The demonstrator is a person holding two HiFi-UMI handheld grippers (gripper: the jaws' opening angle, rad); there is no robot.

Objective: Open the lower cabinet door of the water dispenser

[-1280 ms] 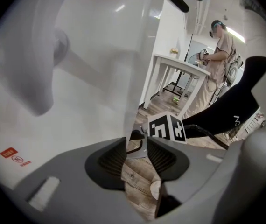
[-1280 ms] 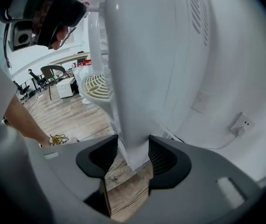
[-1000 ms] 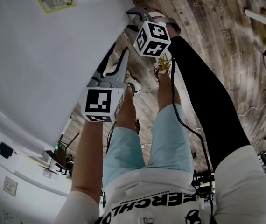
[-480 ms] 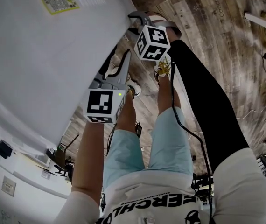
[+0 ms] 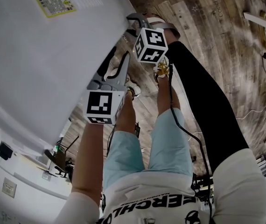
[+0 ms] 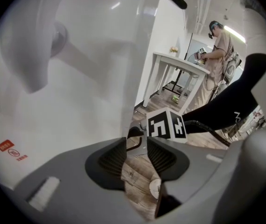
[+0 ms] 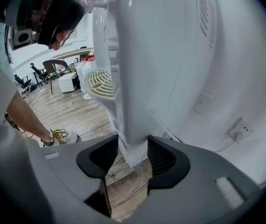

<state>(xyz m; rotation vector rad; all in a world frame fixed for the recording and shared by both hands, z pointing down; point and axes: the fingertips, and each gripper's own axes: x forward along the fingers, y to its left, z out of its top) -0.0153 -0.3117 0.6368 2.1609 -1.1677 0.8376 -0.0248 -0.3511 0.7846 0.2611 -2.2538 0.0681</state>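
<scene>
The lower cabinet door [image 5: 53, 59] is a big white panel that fills the upper left of the head view, with a yellow label [image 5: 52, 1] near the top of it. Its edge runs down through the upper middle of the frame, and the right gripper [image 5: 134, 24] sits right on that edge, its marker cube [image 5: 151, 45] just below. In the right gripper view the door [image 7: 140, 92] comes down the centre of the frame and passes straight between the right gripper [image 7: 133, 146] jaws. Both pads press against the panel, so it is pinching the door's edge.

The left gripper [image 5: 115, 64] is lower in the head view, about the middle of the frame, just beside the door's white face and a little below the right one. From the left gripper view, the left gripper [image 6: 136, 146] has its jaws a narrow way apart with nothing between them, only wooden floor [image 6: 137, 176] showing through the gap. The door's white surface [image 6: 77, 101] takes up the left half of that frame, with a small red sticker [image 6: 9, 149] at lower left. The right gripper's cube [image 6: 166, 124] shows just above the jaws.

Behind, at upper right of that view, another person [image 6: 219, 41] stands by a white table [image 6: 179, 62].
</scene>
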